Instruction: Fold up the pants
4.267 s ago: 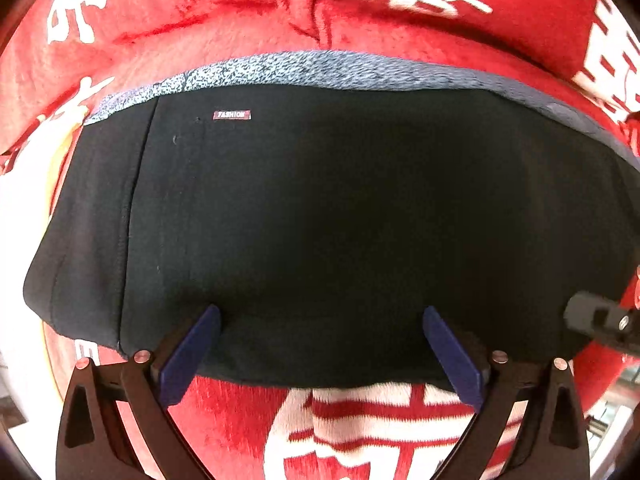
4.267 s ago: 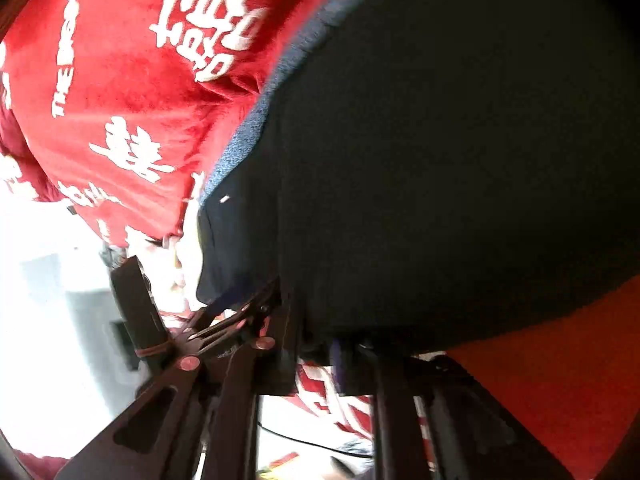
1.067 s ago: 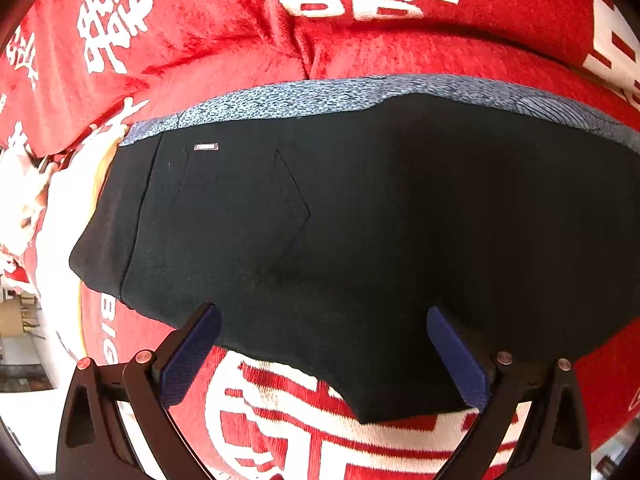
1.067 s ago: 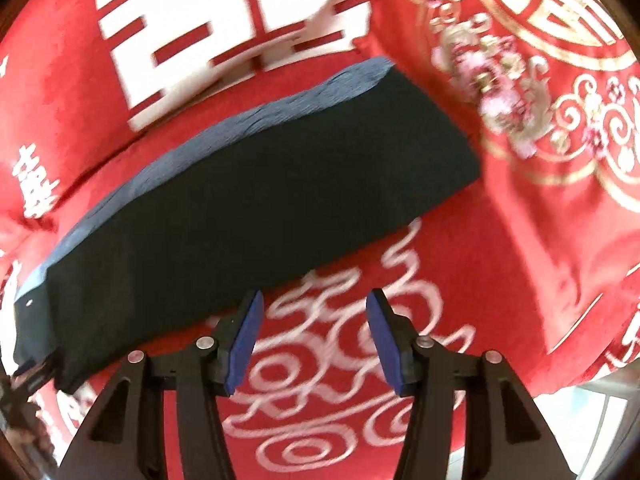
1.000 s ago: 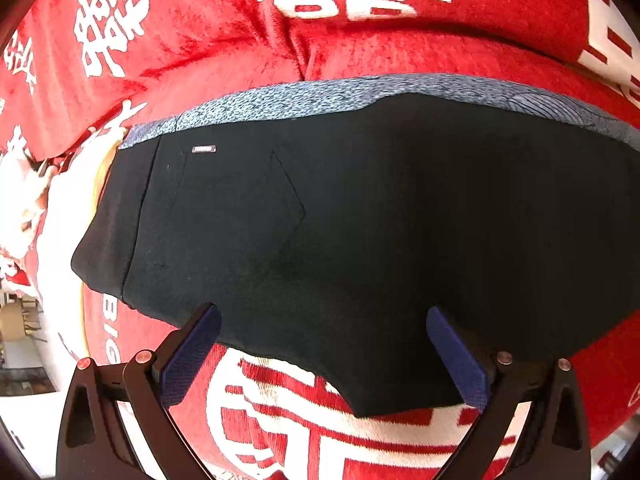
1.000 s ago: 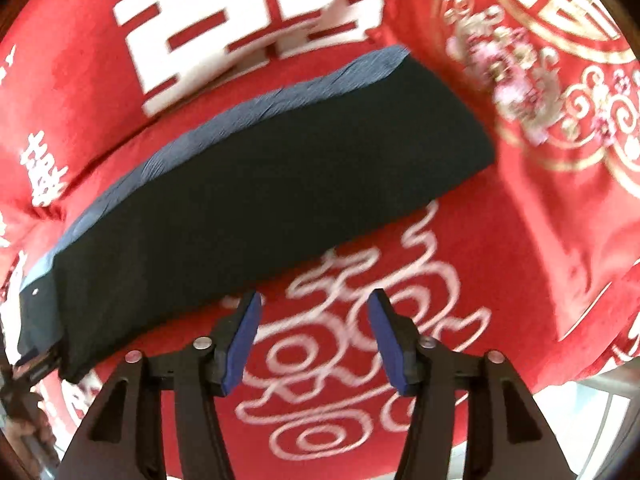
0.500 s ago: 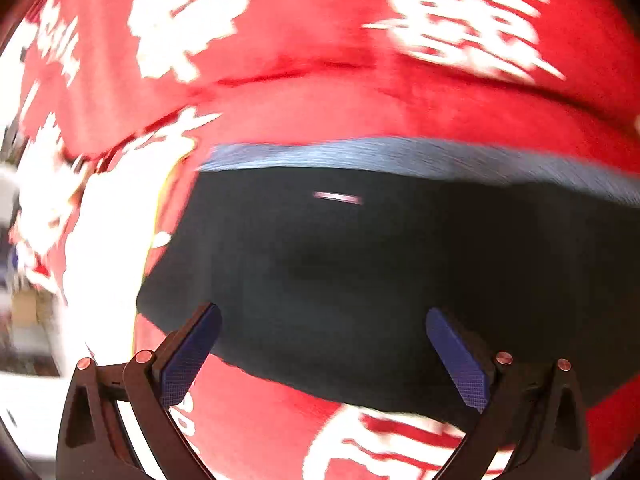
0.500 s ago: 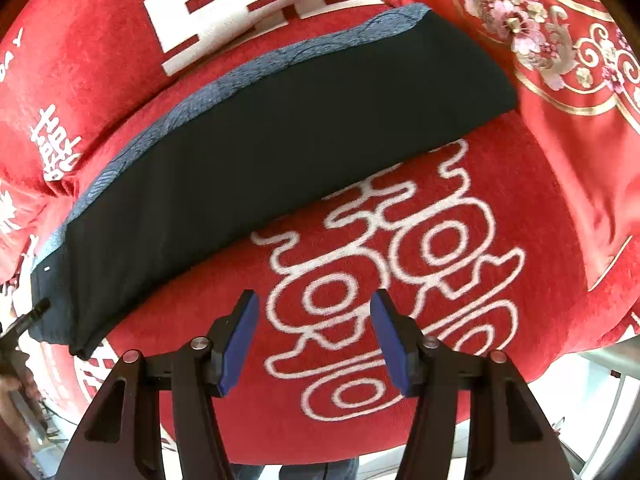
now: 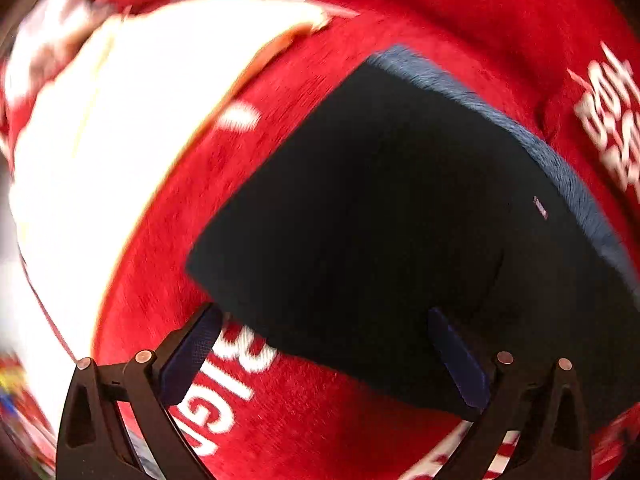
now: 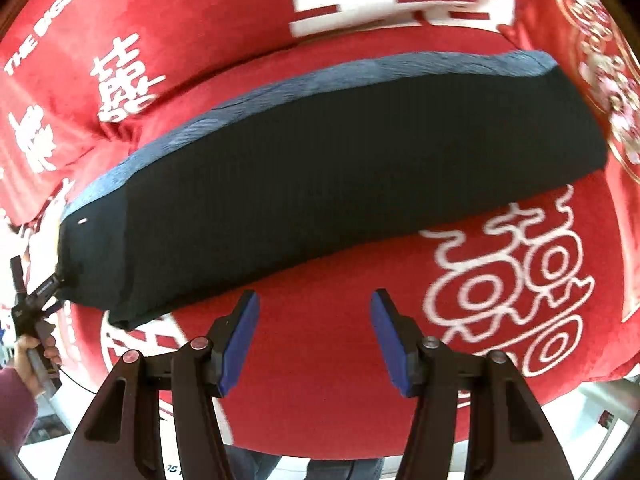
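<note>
A: Biggest thing first. Red blanket (image 10: 320,288) with white characters and "THE BIG DAY" lettering covers the whole surface in both views. A second red cloth with gold ornament (image 10: 600,60) sits at the upper right of the right wrist view.

B: Pants?

A: Black pants (image 10: 340,184), folded into one long flat band, lying diagonally on the blanket. Grey speckled layer (image 10: 360,72) shows along the far long edge. Small label (image 10: 83,221) near the left end. In the left wrist view the same pants (image 9: 400,220) fill the centre and right, one end corner toward the left, grey edge at upper right. That frame is motion-blurred.

B: White patch, left wrist view?

A: Large white area (image 9: 120,140) at upper left, overexposed, can't tell what it is.

B: Tongs state?

A: Right tongs (image 10: 314,338): spread roughly halfway, nothing between the blue pads, above bare blanket just beside the near long edge of the pants, not touching them. Left tongs (image 9: 324,354): wide apart, empty, straddling the near corner region of the pants; contact with the fabric can't be told through the blur.

B: Anything smaller?

A: In the right wrist view, the left tongs appear at the far left edge by the pants' end, held by a hand (image 10: 34,354) with a maroon sleeve (image 10: 14,404).
</note>
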Demonstrator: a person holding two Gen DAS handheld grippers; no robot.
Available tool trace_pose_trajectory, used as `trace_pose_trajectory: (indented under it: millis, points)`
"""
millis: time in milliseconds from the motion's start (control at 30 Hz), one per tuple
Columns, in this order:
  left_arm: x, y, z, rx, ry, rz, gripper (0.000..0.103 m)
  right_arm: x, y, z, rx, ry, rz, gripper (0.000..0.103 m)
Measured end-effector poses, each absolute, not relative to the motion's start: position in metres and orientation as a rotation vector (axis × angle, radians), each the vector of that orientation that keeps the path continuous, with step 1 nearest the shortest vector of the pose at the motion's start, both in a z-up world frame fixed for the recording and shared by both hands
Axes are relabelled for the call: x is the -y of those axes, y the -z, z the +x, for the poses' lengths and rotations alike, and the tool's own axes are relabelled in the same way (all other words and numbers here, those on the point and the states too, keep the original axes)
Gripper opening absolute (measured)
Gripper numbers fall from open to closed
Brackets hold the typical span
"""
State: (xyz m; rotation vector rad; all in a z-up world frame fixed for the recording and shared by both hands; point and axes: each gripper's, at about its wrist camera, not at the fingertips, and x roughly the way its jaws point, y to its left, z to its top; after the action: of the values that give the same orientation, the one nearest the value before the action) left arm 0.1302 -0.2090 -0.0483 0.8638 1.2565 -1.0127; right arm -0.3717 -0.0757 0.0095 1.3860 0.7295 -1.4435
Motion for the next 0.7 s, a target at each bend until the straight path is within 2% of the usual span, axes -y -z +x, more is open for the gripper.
trace_pose_trajectory:
  millis: [267,467,700]
  points:
    - [0.191,0.017,0.082,-1.141,1.003,1.008,0.103,0.075,-0.011,-0.345,-0.685,1.33,1.412,0.062]
    - [0.179,-0.013,-0.018,-0.989,1.179,1.149,0.103,0.064,0.002,-0.358,-0.621,1.309,1.508,0.065]
    - [0.178,-0.018,-0.139,-0.897,1.38,1.285,0.103,0.042,0.01,-0.394,-0.536,1.341,1.589,0.065]
